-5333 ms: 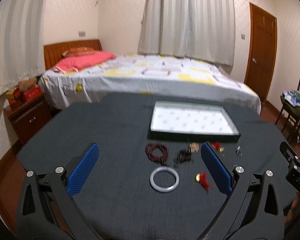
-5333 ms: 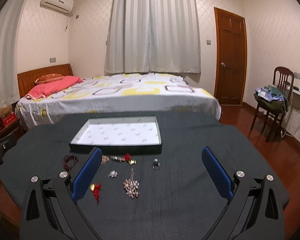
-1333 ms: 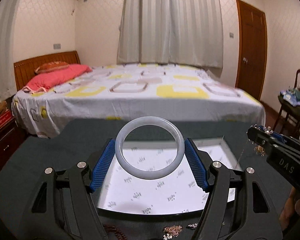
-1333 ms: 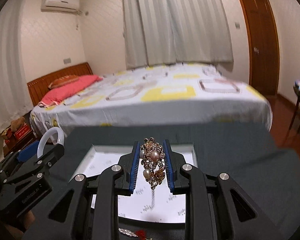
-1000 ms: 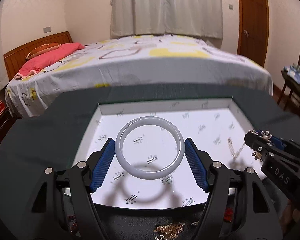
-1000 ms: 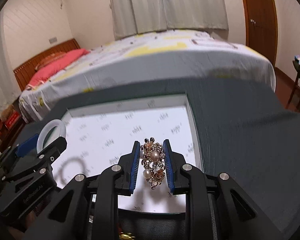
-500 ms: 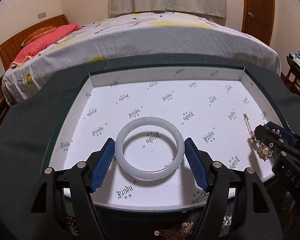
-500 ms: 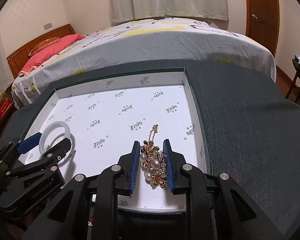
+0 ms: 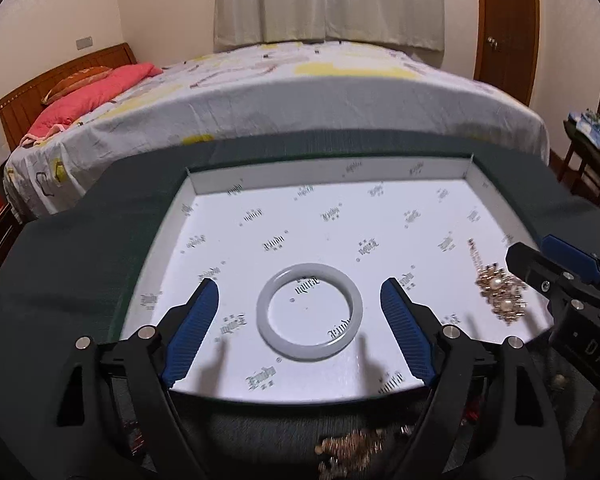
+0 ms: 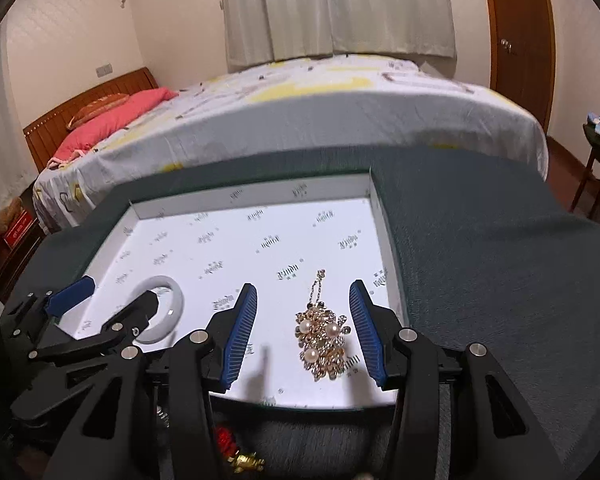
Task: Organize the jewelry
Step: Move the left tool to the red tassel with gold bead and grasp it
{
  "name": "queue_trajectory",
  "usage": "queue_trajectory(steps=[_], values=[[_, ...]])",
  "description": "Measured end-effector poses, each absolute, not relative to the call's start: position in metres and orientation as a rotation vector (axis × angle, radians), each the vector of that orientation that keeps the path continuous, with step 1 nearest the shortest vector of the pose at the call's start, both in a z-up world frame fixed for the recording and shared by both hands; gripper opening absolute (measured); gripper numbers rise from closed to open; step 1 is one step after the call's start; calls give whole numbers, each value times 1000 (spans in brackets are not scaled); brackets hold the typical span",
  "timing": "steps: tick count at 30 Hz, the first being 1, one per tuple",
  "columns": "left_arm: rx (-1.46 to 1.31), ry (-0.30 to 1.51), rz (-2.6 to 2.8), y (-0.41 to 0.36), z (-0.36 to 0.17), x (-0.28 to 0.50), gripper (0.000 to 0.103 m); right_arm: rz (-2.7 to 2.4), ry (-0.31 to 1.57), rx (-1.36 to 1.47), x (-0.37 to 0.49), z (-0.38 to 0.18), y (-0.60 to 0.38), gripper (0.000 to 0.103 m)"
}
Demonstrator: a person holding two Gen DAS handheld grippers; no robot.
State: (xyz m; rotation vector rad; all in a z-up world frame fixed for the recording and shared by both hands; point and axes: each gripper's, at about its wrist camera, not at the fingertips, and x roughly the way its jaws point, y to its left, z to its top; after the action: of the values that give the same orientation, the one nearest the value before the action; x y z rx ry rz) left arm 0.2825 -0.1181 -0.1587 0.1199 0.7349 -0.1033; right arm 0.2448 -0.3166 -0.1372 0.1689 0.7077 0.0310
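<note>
A pale jade bangle (image 9: 309,312) lies flat in the white-lined tray (image 9: 324,186). My left gripper (image 9: 300,300) is open, with its blue pads on either side of the bangle and clear of it. A gold and pearl brooch with a chain (image 10: 323,336) lies in the tray near its right wall. My right gripper (image 10: 303,300) is open around the brooch without touching it. The bangle also shows in the right wrist view (image 10: 168,304), partly behind the left gripper. The brooch also shows in the left wrist view (image 9: 500,294).
The tray sits on a dark grey table (image 10: 480,264). Loose jewelry lies on the table in front of the tray: a gold cluster (image 9: 352,448) and a red and gold charm (image 10: 240,454). A bed (image 9: 300,92) stands beyond the table and a chair (image 9: 596,148) at the right.
Both grippers have opened. The bangle and the brooch have been let go and now rest on the tray floor. Both grippers have drawn back slightly.
</note>
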Motion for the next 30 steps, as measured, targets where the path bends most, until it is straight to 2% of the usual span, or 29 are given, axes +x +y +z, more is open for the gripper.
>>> queue_trajectory(steps=[10,19,30], values=[[71,681,-52,-92,-136,200,81,-9,660,148,158,-125,-313,48],[84,697,-44,-89,-149,120,81,-14,676,158,88,-139,-319,48],[127,726,-67,-105,-177,83,80,-55,668,170,50,-157,-330,48]])
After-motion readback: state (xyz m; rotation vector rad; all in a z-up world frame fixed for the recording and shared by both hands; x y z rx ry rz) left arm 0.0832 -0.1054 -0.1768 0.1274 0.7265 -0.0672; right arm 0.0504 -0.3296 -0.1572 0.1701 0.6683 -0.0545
